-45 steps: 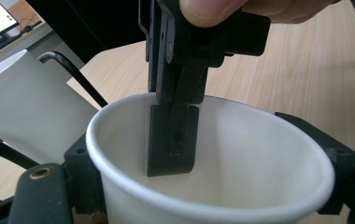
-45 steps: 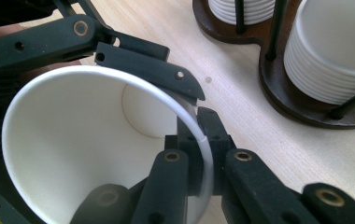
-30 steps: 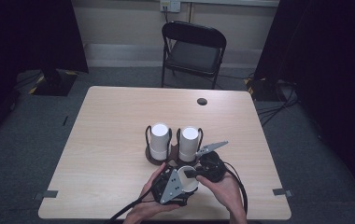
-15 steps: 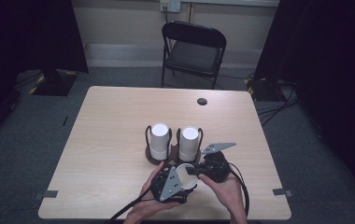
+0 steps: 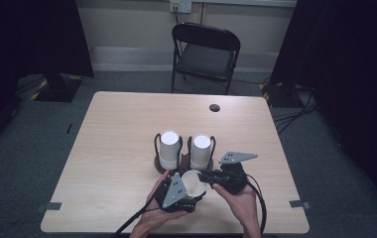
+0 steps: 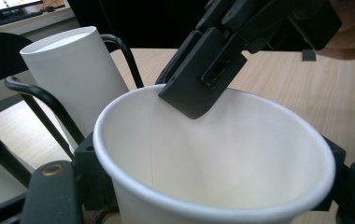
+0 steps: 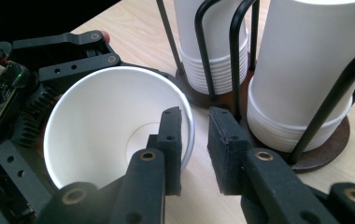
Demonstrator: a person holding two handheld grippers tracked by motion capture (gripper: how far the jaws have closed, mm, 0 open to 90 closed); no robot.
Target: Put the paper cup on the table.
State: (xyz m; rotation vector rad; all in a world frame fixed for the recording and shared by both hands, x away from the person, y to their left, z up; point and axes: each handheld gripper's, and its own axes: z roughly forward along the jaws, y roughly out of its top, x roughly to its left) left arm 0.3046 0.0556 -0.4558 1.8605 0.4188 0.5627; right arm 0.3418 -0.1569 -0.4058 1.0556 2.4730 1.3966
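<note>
Cup (image 5: 192,182) clamped sideways in left gripper (image 5: 192,191).
Right gripper (image 5: 202,176) straddles its rim, slightly apart; cup stacks (image 5: 169,148) crowd twelve o'clock.

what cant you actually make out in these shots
- Base of the held paper cup: cut off by the bottom edge in the left gripper view, hidden by the left gripper in the high view.
- Small dark object on the table's far side: too small to identify in the high view.
- How many cups each stack holds: tops cut off in the right gripper view.
</note>
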